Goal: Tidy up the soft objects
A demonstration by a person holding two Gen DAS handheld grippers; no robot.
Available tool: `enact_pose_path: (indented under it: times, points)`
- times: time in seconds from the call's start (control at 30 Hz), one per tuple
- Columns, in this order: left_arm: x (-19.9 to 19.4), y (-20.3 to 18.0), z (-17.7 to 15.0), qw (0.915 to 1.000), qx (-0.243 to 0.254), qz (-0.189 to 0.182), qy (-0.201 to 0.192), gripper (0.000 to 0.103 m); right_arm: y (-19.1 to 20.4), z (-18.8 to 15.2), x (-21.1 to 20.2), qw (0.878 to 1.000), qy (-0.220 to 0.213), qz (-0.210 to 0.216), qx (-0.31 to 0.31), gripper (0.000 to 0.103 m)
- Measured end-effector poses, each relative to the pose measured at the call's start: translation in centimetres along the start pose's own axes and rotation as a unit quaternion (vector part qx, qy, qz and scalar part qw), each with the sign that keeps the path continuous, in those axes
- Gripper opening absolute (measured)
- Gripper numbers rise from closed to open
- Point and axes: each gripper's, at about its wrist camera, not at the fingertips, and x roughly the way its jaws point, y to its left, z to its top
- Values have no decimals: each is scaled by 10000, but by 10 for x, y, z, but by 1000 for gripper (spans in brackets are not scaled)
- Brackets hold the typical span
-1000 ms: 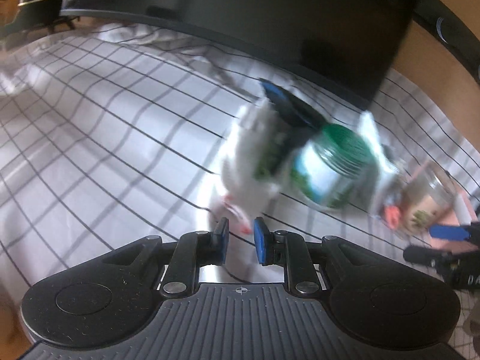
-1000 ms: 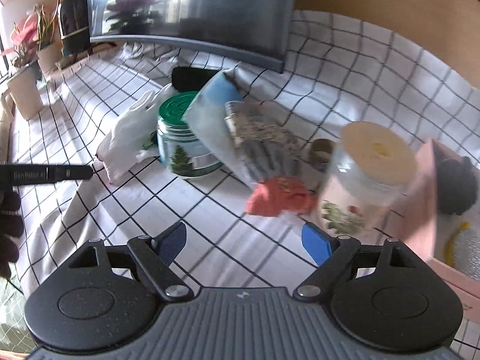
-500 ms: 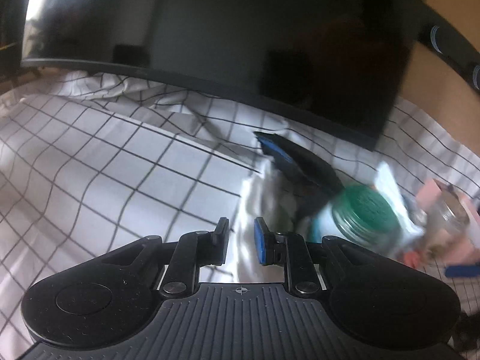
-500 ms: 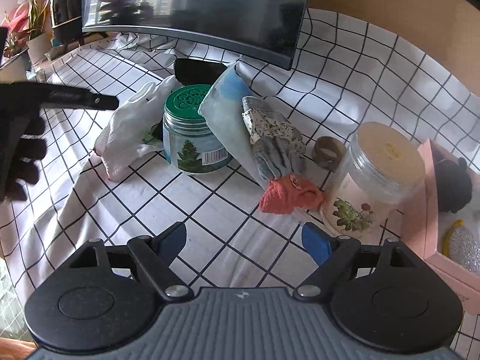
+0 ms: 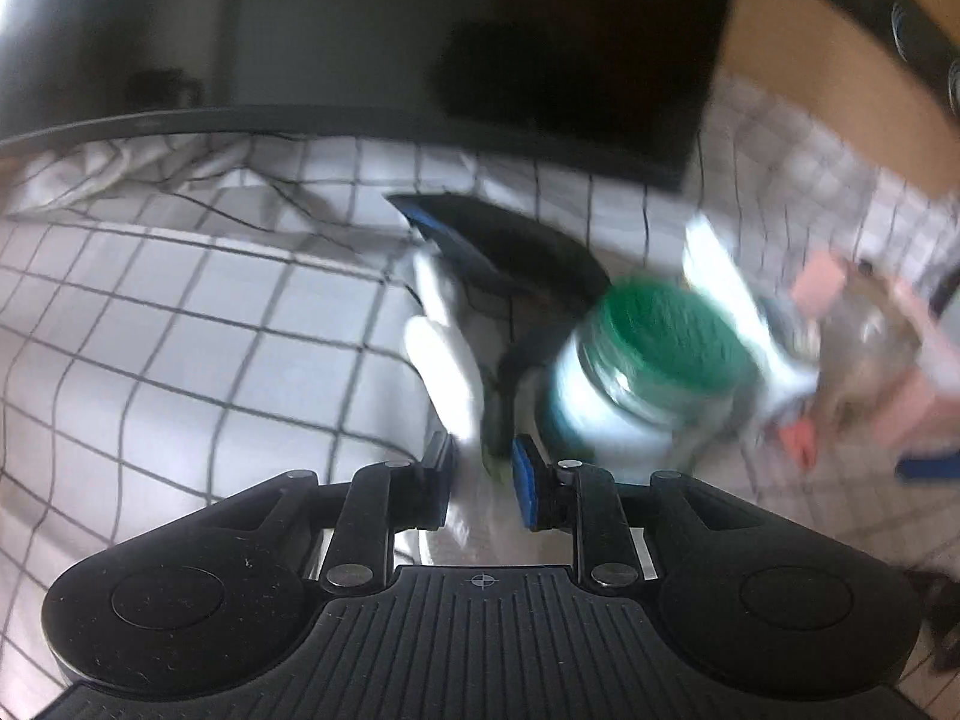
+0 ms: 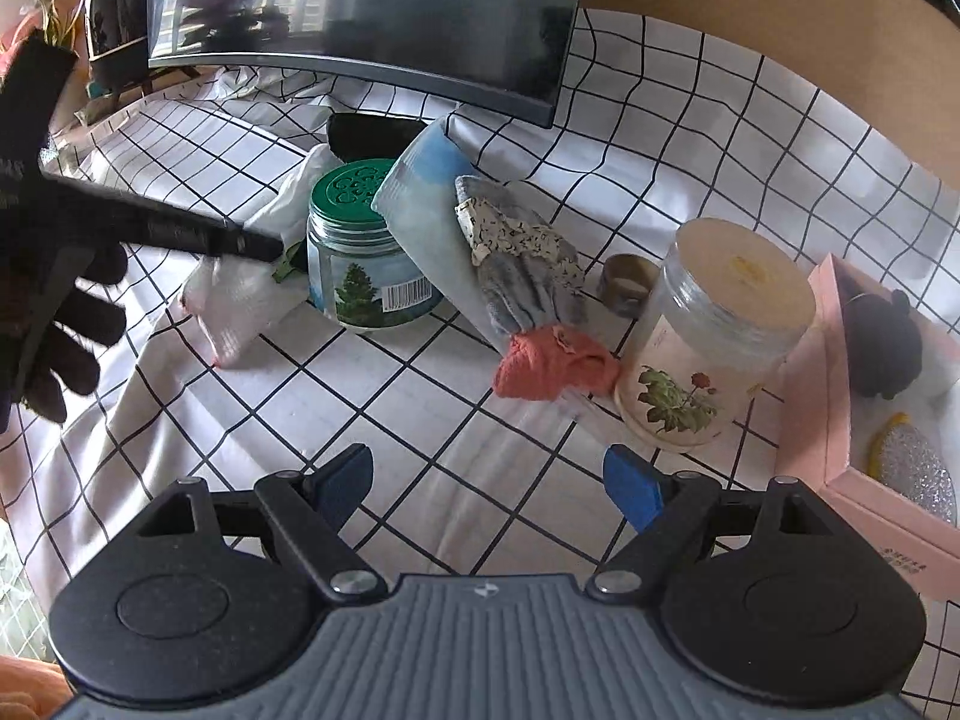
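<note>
A white glove (image 6: 252, 294) lies on the checked cloth left of a green-lidded jar (image 6: 360, 252); it also shows blurred in the left wrist view (image 5: 444, 354). My left gripper (image 5: 480, 474) hovers right over the glove with its jaws narrowly apart; whether they touch the glove I cannot tell. In the right wrist view its black fingers (image 6: 240, 240) reach the glove. A grey patterned glove with an orange cuff (image 6: 534, 300) lies against a pale blue pouch (image 6: 426, 204). My right gripper (image 6: 489, 480) is open and empty, nearer than the gloves.
A dark monitor (image 6: 372, 18) stands at the back, with a black item (image 6: 372, 132) beneath it. A floral glass jar (image 6: 714, 324), a tape roll (image 6: 627, 279) and a pink box (image 6: 840, 420) holding a black toy stand at the right.
My left gripper has swung toward and down onto the white glove beside the green jar. My right gripper has held nearly still, staying open.
</note>
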Motion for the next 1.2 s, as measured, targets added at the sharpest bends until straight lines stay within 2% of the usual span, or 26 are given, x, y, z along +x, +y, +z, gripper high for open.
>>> enact_pose_path:
  times: [0.1, 0.17, 0.37, 0.47, 0.57, 0.7, 0.8, 0.9, 1.03, 1.13, 1.2]
  points:
    - [16, -10, -8, 9985, 271, 279, 387, 26, -3, -1, -2, 10000, -34, 7, 35, 85]
    - [20, -14, -9, 9983, 329, 332, 342, 27, -6, -3, -5, 9999, -65, 0, 81, 85]
    - [23, -12, -8, 9989, -212, 364, 228, 26, -16, -10, -11, 9994, -147, 50, 300, 85]
    - [26, -13, -5, 9987, -176, 436, 175, 26, -21, -13, -16, 9993, -204, 41, 318, 85]
    - [26, -16, -9, 9984, -153, 536, 44, 16, -25, -13, -22, 9990, -314, -46, 308, 85]
    - [19, -18, -16, 9972, -226, 672, -252, 13, -29, -4, -31, 9986, -491, -130, 165, 85]
    - [3, -16, -16, 9951, -269, 733, -605, 13, -27, 13, -43, 9971, -736, -117, -132, 85]
    - [-18, -5, -8, 9903, -420, 847, -1014, 13, -25, 41, -51, 9948, -968, 9, -324, 85]
    - [-41, 18, 6, 9842, -572, 1003, -1344, 13, -18, 85, -55, 9920, -1157, 245, -443, 85]
    - [-52, 40, 9, 9805, -805, 1056, -1447, 13, -1, 118, -49, 9898, -1145, 447, -722, 85]
    - [-60, 55, 4, 9785, -1049, 985, -1477, 13, 18, 140, -34, 9887, -962, 537, -1018, 84]
